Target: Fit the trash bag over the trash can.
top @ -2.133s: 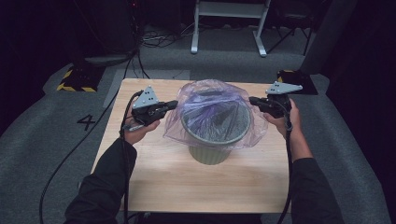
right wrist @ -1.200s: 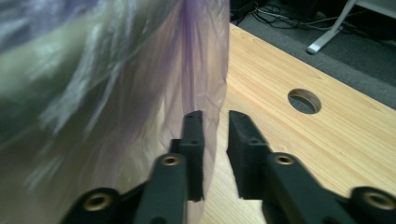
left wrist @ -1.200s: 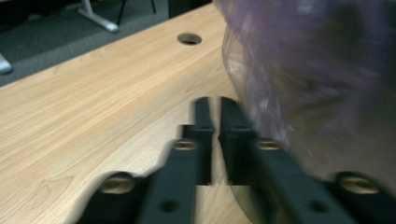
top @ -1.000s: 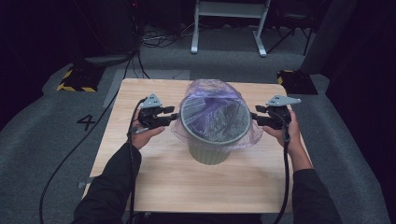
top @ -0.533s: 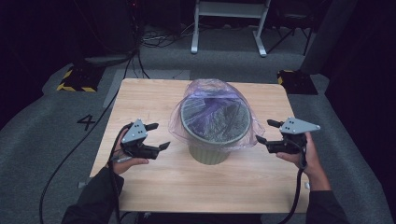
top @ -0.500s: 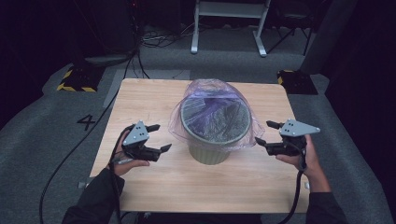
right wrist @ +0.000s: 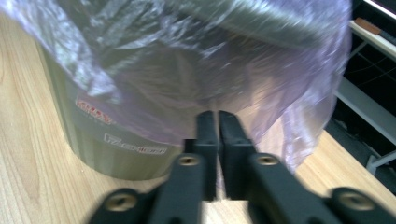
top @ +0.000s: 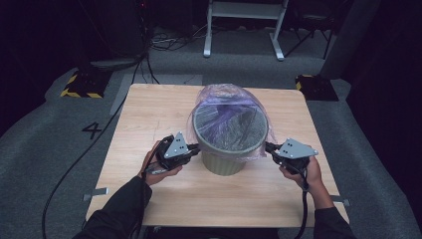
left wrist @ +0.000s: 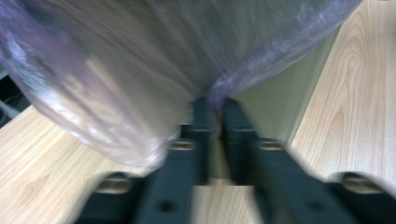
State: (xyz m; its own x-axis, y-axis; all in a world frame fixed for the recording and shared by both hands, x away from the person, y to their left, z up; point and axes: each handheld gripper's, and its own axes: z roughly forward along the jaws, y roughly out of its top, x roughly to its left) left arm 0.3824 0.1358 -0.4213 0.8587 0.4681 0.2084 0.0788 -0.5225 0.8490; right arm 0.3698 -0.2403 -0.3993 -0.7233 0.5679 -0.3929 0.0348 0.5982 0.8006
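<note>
Pinching the liner at both sides of the bin

Standing mid-table on the wooden table (top: 149,109), the olive waste bin (top: 226,162) wears a translucent purple bag (top: 219,94) folded over its rim. The left gripper (left wrist: 214,105) has its jaws closed on the bag's hanging edge at the bin's left side. The right gripper (right wrist: 217,116) likewise clamps the bag's skirt at the right side.

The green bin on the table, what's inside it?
A thin purple plastic bag lines the green bin, its edge draped over the rim. Whether anything lies at the bottom cannot be seen; the film is dark there.
</note>
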